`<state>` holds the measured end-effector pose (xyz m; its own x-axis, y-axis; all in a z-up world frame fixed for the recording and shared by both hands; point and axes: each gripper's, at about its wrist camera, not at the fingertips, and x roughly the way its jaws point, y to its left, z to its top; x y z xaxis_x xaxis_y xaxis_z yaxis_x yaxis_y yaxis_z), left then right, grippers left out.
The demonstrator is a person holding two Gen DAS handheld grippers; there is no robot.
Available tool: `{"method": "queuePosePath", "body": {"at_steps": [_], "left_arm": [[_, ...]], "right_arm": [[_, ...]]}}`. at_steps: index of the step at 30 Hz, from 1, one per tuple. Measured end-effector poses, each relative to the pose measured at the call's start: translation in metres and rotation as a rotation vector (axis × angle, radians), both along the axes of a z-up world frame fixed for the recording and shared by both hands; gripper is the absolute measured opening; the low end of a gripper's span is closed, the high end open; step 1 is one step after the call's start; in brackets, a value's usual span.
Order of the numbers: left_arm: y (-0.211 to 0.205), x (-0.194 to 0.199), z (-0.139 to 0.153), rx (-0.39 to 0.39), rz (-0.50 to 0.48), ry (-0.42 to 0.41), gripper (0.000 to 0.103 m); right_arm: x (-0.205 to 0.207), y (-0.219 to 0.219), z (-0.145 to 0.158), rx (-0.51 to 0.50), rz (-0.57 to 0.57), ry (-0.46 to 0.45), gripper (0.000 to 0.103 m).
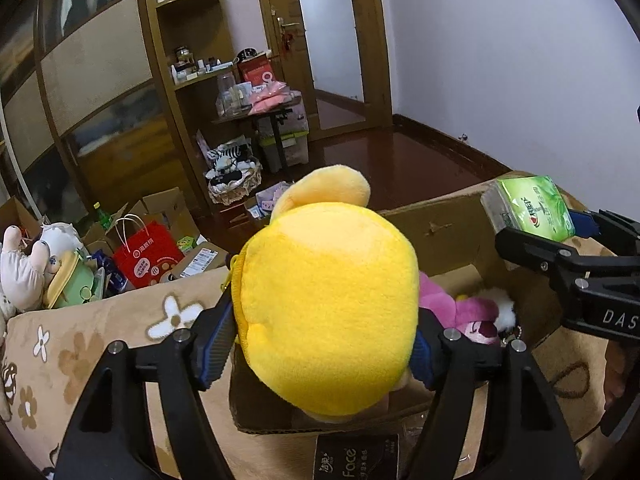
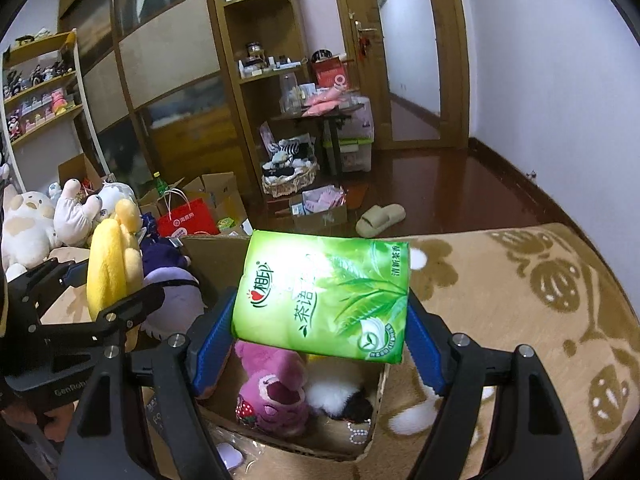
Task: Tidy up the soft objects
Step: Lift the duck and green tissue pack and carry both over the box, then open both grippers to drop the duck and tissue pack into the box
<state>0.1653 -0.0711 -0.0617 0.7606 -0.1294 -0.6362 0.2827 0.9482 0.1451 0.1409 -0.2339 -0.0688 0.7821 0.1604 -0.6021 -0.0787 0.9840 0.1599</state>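
My left gripper (image 1: 320, 344) is shut on a yellow plush toy (image 1: 328, 304) and holds it over an open cardboard box (image 1: 440, 224) on the bed. My right gripper (image 2: 320, 340) is shut on a green pack of tissues (image 2: 324, 296) and holds it over the same box (image 2: 372, 404). A pink plush (image 2: 272, 384) and a black-and-white plush (image 2: 340, 394) lie inside the box. In the left wrist view the right gripper (image 1: 568, 236) with the tissues (image 1: 528, 208) shows at the right. In the right wrist view the left gripper (image 2: 96, 292) with the yellow plush (image 2: 112, 260) shows at the left.
The box sits on a tan flowered blanket (image 2: 520, 300). White plush toys (image 2: 40, 220), a red paper bag (image 2: 188, 216) and cardboard boxes (image 2: 220, 196) lie at the left. A slipper (image 2: 380, 216) and a basket (image 2: 288, 176) are on the dark floor. A black "Face" packet (image 1: 356, 456) lies by the box.
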Motion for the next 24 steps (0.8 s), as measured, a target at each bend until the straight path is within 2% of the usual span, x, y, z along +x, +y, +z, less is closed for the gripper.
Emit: {"method": "queuePosePath", "body": {"at_steps": [4, 12, 15, 21, 24], "left_arm": [[0.0, -0.001, -0.001, 0.003, 0.0, 0.002, 0.083], [0.002, -0.007, 0.003, 0.016, 0.014, 0.013, 0.088], [0.004, -0.011, 0.008, 0.006, 0.017, 0.008, 0.093], [0.004, -0.018, 0.019, -0.025, 0.002, -0.013, 0.096], [0.006, -0.021, 0.022, -0.048, -0.004, -0.018, 0.096]], "right_arm": [[-0.002, 0.0, -0.002, 0.003, 0.001, 0.009, 0.082], [-0.008, 0.003, -0.002, -0.01, 0.004, 0.023, 0.083], [-0.013, 0.004, 0.002, -0.021, 0.005, 0.014, 0.092], [-0.023, 0.007, 0.008, -0.032, 0.0, 0.01, 0.095], [-0.028, 0.008, 0.01, -0.039, 0.0, 0.01, 0.1]]}}
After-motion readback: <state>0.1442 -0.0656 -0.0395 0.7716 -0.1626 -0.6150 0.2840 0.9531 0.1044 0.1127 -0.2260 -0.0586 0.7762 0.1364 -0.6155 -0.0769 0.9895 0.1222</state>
